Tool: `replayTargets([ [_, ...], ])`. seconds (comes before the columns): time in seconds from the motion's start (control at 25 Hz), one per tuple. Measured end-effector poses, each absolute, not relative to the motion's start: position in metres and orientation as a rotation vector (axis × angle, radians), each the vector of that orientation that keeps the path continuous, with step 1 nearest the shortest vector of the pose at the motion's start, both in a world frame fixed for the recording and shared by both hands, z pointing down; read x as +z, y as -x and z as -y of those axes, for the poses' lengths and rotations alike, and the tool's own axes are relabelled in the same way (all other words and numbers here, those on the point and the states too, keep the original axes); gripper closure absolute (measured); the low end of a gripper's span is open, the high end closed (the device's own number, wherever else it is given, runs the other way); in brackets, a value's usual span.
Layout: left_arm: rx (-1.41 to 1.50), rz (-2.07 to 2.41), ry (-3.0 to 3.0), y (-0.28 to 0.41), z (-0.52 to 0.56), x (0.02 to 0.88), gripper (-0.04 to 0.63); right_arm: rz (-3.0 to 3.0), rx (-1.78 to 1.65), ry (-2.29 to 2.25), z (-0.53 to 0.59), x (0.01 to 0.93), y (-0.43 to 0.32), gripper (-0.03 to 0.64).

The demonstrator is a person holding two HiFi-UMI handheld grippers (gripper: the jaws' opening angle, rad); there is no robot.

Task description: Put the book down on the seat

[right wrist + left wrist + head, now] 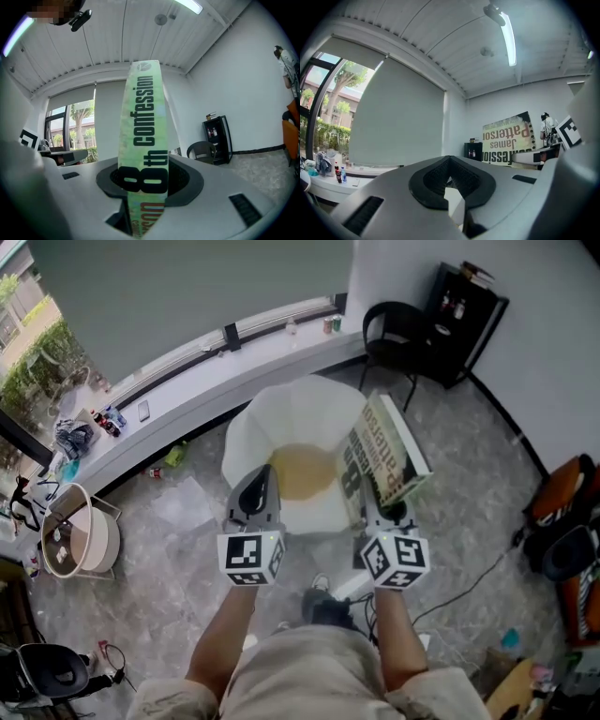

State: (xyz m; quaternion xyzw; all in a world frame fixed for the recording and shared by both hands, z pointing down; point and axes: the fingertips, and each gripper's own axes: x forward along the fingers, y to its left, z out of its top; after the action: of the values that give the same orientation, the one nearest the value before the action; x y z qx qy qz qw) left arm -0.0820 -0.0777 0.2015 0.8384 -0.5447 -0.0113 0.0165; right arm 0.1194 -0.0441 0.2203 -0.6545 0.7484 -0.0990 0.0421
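A white armchair [281, 418] with a yellowish seat cushion [302, 472] stands straight ahead below me. My right gripper [386, 512] is shut on a thick green-and-white book [384, 460], which stands upright on edge over the chair's right side. In the right gripper view the book's spine [143, 122] rises between the jaws of the right gripper [143, 180]. My left gripper [255, 498] hovers over the seat's front left with its jaws together and nothing in them. In the left gripper view the book's cover [508, 138] shows to the right of the left gripper [450, 180].
A black chair [389, 334] and a black cabinet [464, 320] stand behind the armchair at the right. A curved window ledge [216, 362] with bottles runs along the back left. A round side table [80, 535] is at the left, and orange bags [567, 512] at the right.
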Motion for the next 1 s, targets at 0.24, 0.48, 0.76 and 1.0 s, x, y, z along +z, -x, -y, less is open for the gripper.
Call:
replayTargets([
  [0.24, -0.01, 1.705, -2.606, 0.041, 0.13, 0.2, 0.592, -2.274, -0.329, 2.003, 0.095, 0.223, -0.165, 0.459],
  [0.48, 0.029, 1.704, -2.598, 0.013, 0.158, 0.208, 0.592, -2.245, -0.373, 2.014, 0.124, 0.233, -0.202, 0.459],
  [0.76, 0.051, 1.69, -2.603, 0.005, 0.192, 0.214, 0.592, -2.229, -0.411, 2.021, 0.154, 0.244, -0.21, 0.459],
  [1.0, 0.036, 1.662, -2.607, 0.007, 0.228, 0.22, 0.592, -2.239, -0.419, 2.031, 0.186, 0.248, -0.204, 0.459],
])
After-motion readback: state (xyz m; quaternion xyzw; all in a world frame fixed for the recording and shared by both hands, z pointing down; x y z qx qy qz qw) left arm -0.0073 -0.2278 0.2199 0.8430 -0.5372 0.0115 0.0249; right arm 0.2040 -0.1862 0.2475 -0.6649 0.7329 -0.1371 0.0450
